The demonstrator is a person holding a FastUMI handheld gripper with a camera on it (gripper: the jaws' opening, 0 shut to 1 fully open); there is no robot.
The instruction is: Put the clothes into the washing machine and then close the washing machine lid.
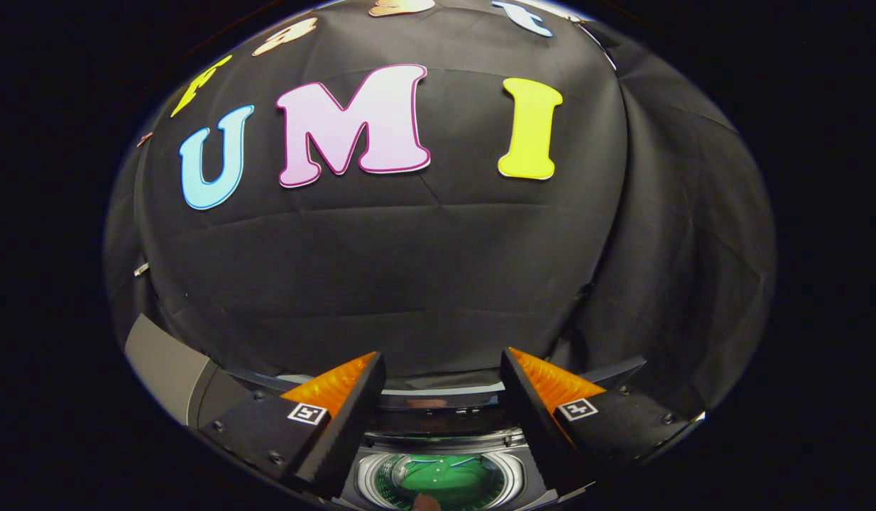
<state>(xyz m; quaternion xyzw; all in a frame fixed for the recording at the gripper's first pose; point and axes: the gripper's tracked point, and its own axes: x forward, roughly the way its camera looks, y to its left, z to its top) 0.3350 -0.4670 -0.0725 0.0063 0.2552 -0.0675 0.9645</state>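
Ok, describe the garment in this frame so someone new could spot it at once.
Start at the washing machine below the black cloth wall; its round steel drum lies open beneath the open, empty tongs. Inside the drum lies the green garment, with thin pale stripes, the only bright green thing there.

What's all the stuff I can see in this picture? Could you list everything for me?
Washing machine: one, grey and black body, below the gripper, its top opening facing up.
Drum: one, shiny metal ring, seen between the fingers.
Green garment: one, green with thin pale lines, lying inside the drum.
Booth wall: one, black cloth, beyond the machine.
Gripper: one, black with orange-faced fingers, open, holding nothing, poised over the drum.
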